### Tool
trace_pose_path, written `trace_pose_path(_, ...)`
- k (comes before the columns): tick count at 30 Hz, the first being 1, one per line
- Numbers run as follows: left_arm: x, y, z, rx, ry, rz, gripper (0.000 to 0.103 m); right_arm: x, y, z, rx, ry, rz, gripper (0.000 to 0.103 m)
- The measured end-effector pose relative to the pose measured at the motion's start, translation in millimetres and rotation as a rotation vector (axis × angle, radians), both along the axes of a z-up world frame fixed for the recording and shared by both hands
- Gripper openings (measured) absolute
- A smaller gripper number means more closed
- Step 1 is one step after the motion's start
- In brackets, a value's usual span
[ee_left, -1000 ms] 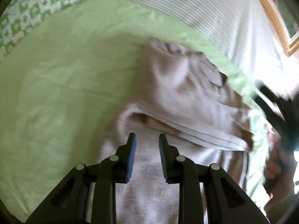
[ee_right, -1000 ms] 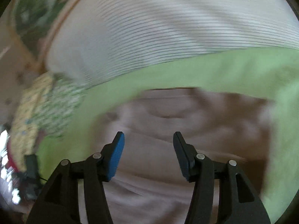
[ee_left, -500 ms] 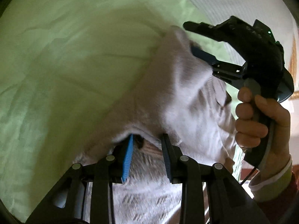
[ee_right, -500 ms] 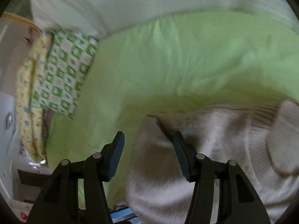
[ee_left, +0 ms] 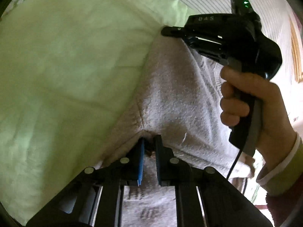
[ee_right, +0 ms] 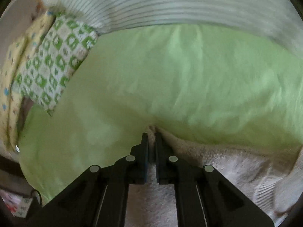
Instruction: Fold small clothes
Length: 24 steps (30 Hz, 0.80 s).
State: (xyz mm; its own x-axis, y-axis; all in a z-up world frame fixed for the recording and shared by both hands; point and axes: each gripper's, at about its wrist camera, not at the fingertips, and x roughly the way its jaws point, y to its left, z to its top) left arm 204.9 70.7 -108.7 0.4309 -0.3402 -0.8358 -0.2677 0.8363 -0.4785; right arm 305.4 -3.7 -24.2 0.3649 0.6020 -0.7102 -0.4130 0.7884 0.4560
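Between your left gripper's pads there's a pinch of the beige garment; the jaws are squeezed nearly together on a gathered fold at its near edge. Same story on the right gripper: pressed almost closed on a tuft of fleece at the far edge, right where cloth meets the green sheet.

So you've got two ends of one edge. From the left fingers the garment runs up and away toward the right gripper, which sits at the far corner, and that line looks like the long axis. My guess is the next fold swings on it, so keep it taut.

Writing: "DAS" or similar on the right gripper's housing, blurry. Dark print on the fabric below the left fingers, unreadable. Checked pillow off to the side.
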Motion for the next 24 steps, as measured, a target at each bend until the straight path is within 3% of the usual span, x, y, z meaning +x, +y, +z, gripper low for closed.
trace_pose_path(4,-1,10,-1,-0.039,0.019,0.012,0.008,-6,-7,8,0.027,0.006,-0.052,0.017)
trace_pose_path(6,-4,12,0,-0.047,0.025,0.011,0.009,-18,-16,21,0.024,-0.023,-0.082,0.033)
trace_pose_path(9,-6,12,9,-0.017,0.023,-0.008,0.01,-44,-43,37,0.091,-0.043,-0.144,0.047)
trace_pose_path(14,-24,-2,26,0.043,-0.009,-0.044,0.015,-110,-110,39,0.125,-0.043,-0.254,0.052)
trace_pose_path(22,-85,8,37,0.12,0.0,-0.081,0.021,-233,-190,2,0.102,0.008,-0.378,0.052)
trace_pose_path(24,-100,9,35,0.134,0.009,-0.086,0.029,-262,-206,-6,0.103,0.021,-0.406,0.052)
